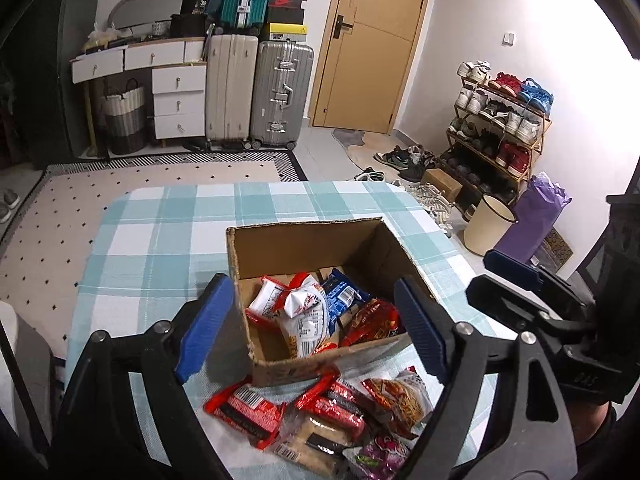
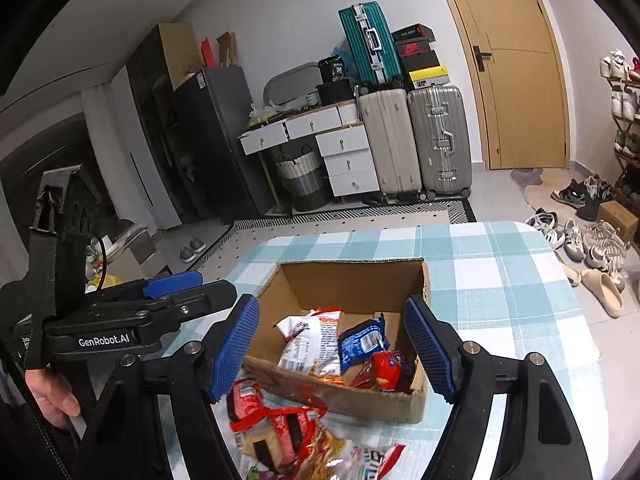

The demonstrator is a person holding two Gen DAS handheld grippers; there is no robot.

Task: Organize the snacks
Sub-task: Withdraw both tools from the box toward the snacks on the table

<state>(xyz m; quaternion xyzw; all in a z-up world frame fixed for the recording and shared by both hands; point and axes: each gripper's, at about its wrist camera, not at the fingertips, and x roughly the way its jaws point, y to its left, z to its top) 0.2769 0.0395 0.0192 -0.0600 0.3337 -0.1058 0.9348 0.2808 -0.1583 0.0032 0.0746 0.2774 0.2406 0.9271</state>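
The left claw is standing wide open with nothing between its blue pads, hovering over the near edge of the cardboard box. The right claw is likewise standing open and holding nothing, hovering above the near wall of the same box. In the right wrist view the left claw is showing at the left edge, gripped by a hand.

The box is sitting open-topped on the counter, which is wearing a teal-and-white checked cloth. Inside the box several snacks are lying loose: a white-and-red packet, a blue packet beside it and a red packet against the near wall. The far part of the box floor is showing bare cardboard.

Outside the box, on the cloth just in front of its near wall, a pile of snacks is lying: red wrappers, a noodle-print packet, a pale biscuit pack and a purple packet, overlapping one another.

Beyond the counter, suitcases are standing against the wall beside a wooden door, and a shoe rack is standing to the right.
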